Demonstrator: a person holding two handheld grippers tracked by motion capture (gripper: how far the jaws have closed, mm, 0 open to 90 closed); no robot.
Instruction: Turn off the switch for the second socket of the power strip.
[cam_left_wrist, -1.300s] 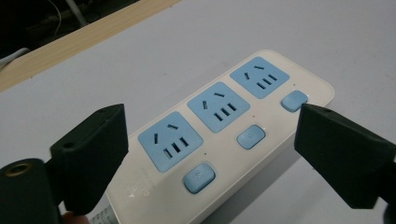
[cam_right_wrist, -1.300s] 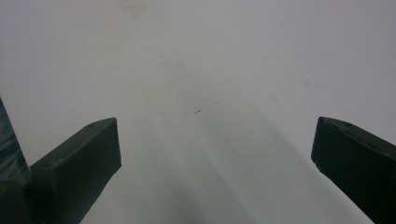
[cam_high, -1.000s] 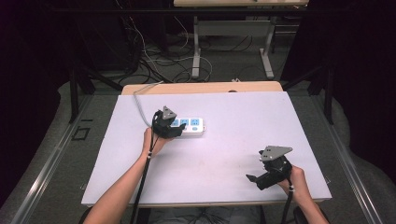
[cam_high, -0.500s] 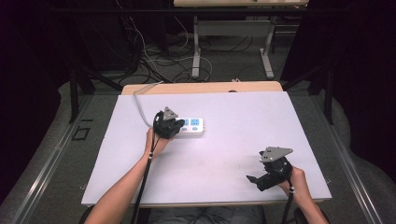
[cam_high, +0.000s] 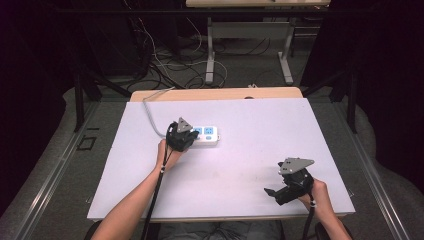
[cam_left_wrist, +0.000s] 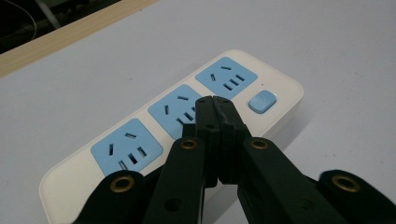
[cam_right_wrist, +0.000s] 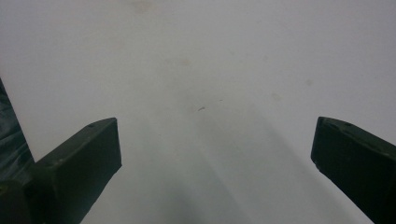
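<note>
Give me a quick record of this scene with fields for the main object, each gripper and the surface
object: white plastic power strip with three blue sockets and a blue button
left gripper: jaws shut, nothing between them, tips over the middle socket
right gripper: jaws wide apart, nothing between them, above bare table
surface: white table, wooden far edge
strip cable: grey, runs off far left edge

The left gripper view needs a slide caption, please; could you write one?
Left gripper, jaws shut, tips over the middle socket of a white power strip.
</note>
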